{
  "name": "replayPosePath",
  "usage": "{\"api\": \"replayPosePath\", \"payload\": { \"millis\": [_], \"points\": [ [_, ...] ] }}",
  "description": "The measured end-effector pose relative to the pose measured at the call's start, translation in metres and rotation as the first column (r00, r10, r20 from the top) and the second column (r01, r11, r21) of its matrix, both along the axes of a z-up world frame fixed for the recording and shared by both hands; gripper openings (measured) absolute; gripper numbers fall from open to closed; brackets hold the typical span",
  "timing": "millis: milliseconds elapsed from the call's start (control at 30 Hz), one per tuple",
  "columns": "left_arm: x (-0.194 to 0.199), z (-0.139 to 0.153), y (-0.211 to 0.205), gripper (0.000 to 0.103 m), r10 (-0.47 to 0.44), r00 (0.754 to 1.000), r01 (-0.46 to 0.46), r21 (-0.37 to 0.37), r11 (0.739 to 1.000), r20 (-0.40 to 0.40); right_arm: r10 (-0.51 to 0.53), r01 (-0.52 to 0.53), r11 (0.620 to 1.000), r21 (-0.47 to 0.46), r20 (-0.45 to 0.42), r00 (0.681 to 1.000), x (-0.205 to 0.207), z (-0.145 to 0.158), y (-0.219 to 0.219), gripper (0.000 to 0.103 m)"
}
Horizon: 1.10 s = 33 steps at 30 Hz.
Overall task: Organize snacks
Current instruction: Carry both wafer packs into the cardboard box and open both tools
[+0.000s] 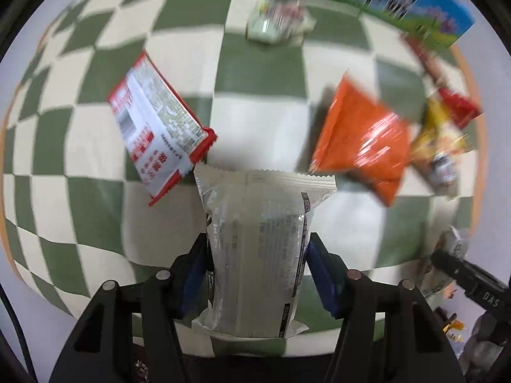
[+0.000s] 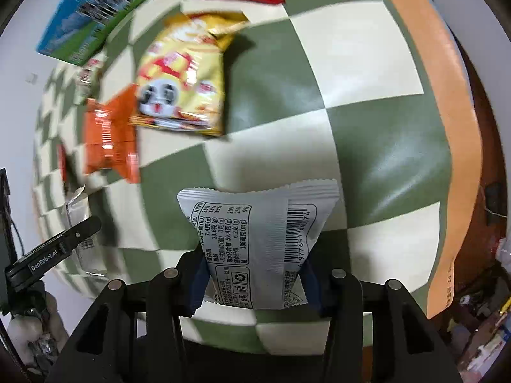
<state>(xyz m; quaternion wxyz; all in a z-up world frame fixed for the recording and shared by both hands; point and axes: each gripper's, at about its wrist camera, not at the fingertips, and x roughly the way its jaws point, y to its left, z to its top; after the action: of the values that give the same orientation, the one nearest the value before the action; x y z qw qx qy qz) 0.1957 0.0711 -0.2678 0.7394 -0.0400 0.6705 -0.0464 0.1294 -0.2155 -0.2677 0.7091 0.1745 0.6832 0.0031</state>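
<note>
**Inspector:** As seen from the left wrist, the left gripper (image 1: 258, 274) is clamped on a silver-white snack packet (image 1: 260, 239), held above the checkered table (image 1: 262, 137).

**Clerk:** And the right?

**Inspector:** The right gripper (image 2: 254, 276) is clamped on a grey barcoded snack packet (image 2: 255, 239), clear of the cloth.

**Clerk:** Beyond them?

**Inspector:** Left view: a red-and-white packet (image 1: 156, 127) just beside the held one, an orange bag (image 1: 364, 140) to the right, a blue box (image 1: 399, 3) at the far edge. Right view: a yellow panda bag (image 2: 182, 76) overlapping the orange bag's corner.
</note>
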Motion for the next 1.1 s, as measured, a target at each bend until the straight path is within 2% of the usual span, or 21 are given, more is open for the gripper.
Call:
{"api": "replayPosePath", "payload": {
  "millis": [100, 200, 300, 367, 533, 667, 800, 900, 1100],
  "points": [
    [0.009, 0.045, 0.002, 0.058, 0.003, 0.998, 0.000, -0.047, 0.999, 0.069, 0.015, -0.017, 0.999, 0.049, 0.044, 0.999, 0.004, 0.029, 0.003, 0.052],
    [0.026, 0.099, -0.006, 0.055, 0.000, 0.989, 0.015, -0.100, 0.995, 0.146, 0.043, -0.056, 0.993, 0.103, 0.123, 0.991, 0.018, 0.072, 0.011, 0.052],
    [0.069, 0.133, -0.011, 0.055, -0.004, 0.977, 0.039, -0.160, 0.986, 0.211, 0.060, -0.093, 0.984, 0.152, 0.208, 0.976, 0.047, 0.116, 0.022, 0.052],
    [0.092, 0.148, -0.019, 0.054, -0.007, 0.966, 0.052, -0.168, 0.984, 0.258, 0.075, -0.125, 0.978, 0.168, 0.275, 0.959, 0.076, 0.146, 0.031, 0.052],
    [0.159, 0.163, -0.040, 0.054, -0.011, 0.951, 0.062, -0.156, 0.986, 0.308, 0.105, -0.158, 0.982, 0.105, 0.396, 0.912, 0.155, 0.196, 0.043, 0.052],
    [0.217, 0.173, -0.043, 0.054, -0.012, 0.953, 0.057, -0.141, 0.988, 0.302, 0.118, -0.153, 0.987, 0.048, 0.431, 0.895, 0.217, 0.212, 0.051, 0.052],
    [0.265, 0.166, -0.040, 0.054, -0.019, 0.969, 0.053, -0.129, 0.990, 0.247, 0.122, -0.137, 0.991, 0.006, 0.420, 0.899, 0.276, 0.218, 0.048, 0.052],
    [0.297, 0.152, -0.040, 0.054, -0.030, 0.980, 0.050, -0.102, 0.994, 0.194, 0.122, -0.128, 0.992, -0.011, 0.396, 0.910, 0.302, 0.216, 0.047, 0.052],
    [0.338, 0.107, -0.037, 0.054, -0.064, 0.997, 0.066, -0.063, 0.996, 0.036, 0.140, -0.132, 0.990, -0.046, 0.309, 0.941, 0.347, 0.182, 0.045, 0.052]
  ]
}}
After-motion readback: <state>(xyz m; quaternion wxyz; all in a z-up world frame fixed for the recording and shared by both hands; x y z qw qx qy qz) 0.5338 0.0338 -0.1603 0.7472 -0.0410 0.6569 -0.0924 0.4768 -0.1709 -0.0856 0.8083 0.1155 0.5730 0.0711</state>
